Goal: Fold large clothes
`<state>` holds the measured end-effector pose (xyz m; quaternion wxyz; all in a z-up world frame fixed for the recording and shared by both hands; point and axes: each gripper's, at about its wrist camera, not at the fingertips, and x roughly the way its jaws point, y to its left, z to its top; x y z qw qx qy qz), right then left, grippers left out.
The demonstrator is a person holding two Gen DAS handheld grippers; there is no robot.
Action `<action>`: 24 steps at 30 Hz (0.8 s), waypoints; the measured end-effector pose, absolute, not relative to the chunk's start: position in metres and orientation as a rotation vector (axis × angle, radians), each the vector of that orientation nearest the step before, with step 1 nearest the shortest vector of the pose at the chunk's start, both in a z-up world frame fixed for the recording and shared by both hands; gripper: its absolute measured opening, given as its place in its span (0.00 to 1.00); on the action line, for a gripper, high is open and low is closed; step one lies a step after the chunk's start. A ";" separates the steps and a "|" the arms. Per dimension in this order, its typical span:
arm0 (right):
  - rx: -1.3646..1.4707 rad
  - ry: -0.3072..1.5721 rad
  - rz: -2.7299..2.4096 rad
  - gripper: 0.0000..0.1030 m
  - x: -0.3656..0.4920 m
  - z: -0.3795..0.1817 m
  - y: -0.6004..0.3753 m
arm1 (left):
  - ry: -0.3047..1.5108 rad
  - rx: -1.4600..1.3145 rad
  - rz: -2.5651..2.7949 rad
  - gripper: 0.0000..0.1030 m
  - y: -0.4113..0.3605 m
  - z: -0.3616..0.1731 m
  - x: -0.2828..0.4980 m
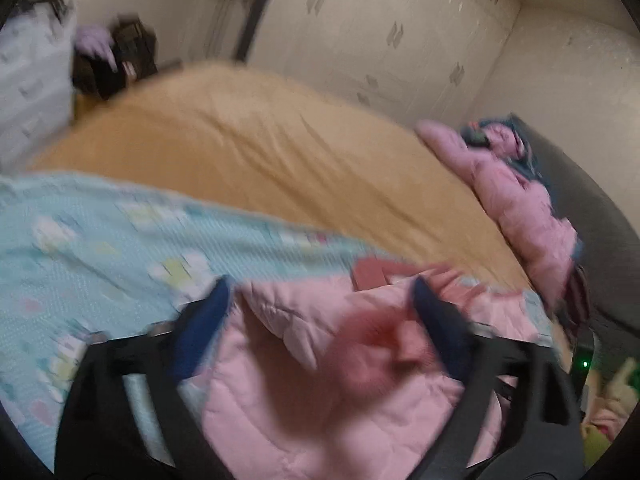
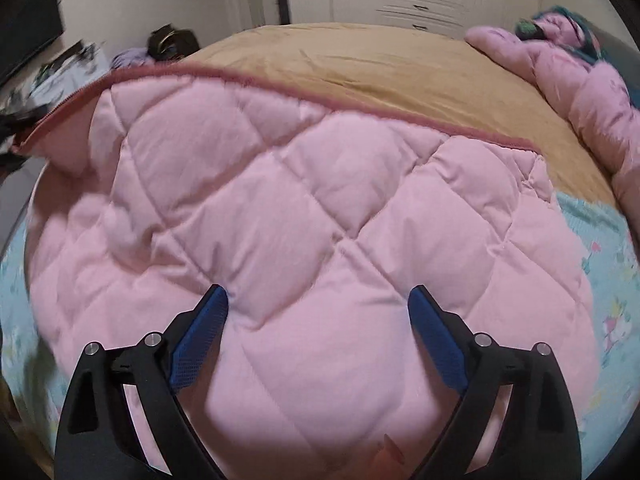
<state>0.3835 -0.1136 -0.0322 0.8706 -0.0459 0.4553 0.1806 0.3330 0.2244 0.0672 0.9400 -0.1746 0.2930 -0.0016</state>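
Note:
A pink quilted jacket (image 2: 304, 200) lies spread on the bed, its darker pink zipper edge (image 2: 320, 92) running across the far side. My right gripper (image 2: 318, 294) is open just above the jacket, one blue finger on each side of a quilted panel. In the left wrist view, which is blurred, my left gripper (image 1: 322, 284) is open over a bunched part of the same jacket (image 1: 320, 360) with its darker pink trim (image 1: 372, 272). Nothing is held by either gripper.
The bed has a tan cover (image 2: 380, 60) and a light blue patterned sheet (image 1: 100, 240). Another pink padded garment (image 2: 580, 80) lies along the right edge by the headboard. Dark bags (image 2: 172, 40) and white wardrobes (image 2: 420, 0) stand beyond the bed.

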 end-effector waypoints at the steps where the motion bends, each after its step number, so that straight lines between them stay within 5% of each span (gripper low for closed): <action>1: -0.094 0.950 0.374 0.90 0.386 -0.032 -0.113 | 0.568 -0.346 0.000 0.91 0.225 0.074 0.327; 5: -0.067 0.933 0.386 0.89 0.384 -0.028 -0.119 | 0.556 -0.279 0.030 0.91 0.225 0.076 0.311; 12: 0.054 0.794 0.241 0.87 0.375 0.010 -0.209 | 0.798 -0.310 0.068 0.91 0.250 -0.016 0.322; 19: 0.039 0.926 0.116 0.88 0.399 -0.023 -0.273 | 0.834 -0.426 -0.090 0.91 0.249 -0.051 0.335; 21: 0.056 0.922 0.142 0.83 0.401 -0.028 -0.273 | 0.803 -0.356 -0.081 0.71 0.238 -0.045 0.335; 22: 0.072 0.914 0.153 0.71 0.402 -0.031 -0.272 | 0.798 -0.332 -0.092 0.47 0.232 -0.044 0.335; 24: 0.064 0.886 0.136 0.48 0.402 -0.032 -0.266 | 0.789 -0.297 -0.083 0.36 0.221 -0.042 0.334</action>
